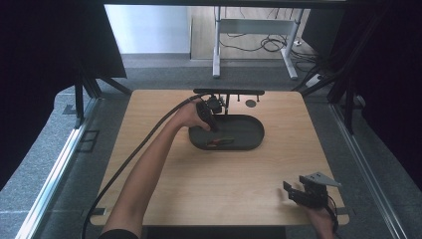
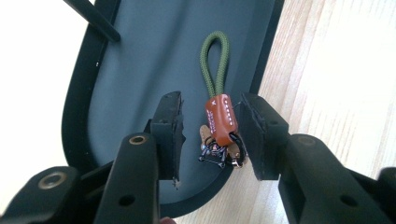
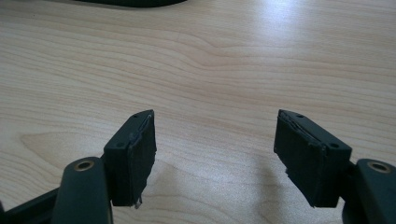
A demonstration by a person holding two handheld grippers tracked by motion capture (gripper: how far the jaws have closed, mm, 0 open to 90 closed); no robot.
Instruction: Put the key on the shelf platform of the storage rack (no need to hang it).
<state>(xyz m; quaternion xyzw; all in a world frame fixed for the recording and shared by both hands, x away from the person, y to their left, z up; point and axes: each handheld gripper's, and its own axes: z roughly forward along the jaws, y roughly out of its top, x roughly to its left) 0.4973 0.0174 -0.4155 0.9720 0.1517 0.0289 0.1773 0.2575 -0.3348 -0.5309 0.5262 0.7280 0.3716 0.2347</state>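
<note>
On the light wooden table (image 1: 214, 189), toward its far middle, sits a dark grey oval tray (image 1: 251, 130). Left gripper (image 1: 211, 124) reaches into the tray's left half from the near-left, cable trailing back along the forearm. Right gripper (image 1: 301, 191) rests at the near right corner, well apart from the tray, jaws spread wide over bare wood with nothing between them. Inside the tray lies a keychain (image 2: 219, 116): olive-green cord loop, brown leather sleeve, small metal clips at the near end. Left jaws stand parted on either side of the sleeve; the right pad sits just beside it, left pad clear. Keychain released.
</note>
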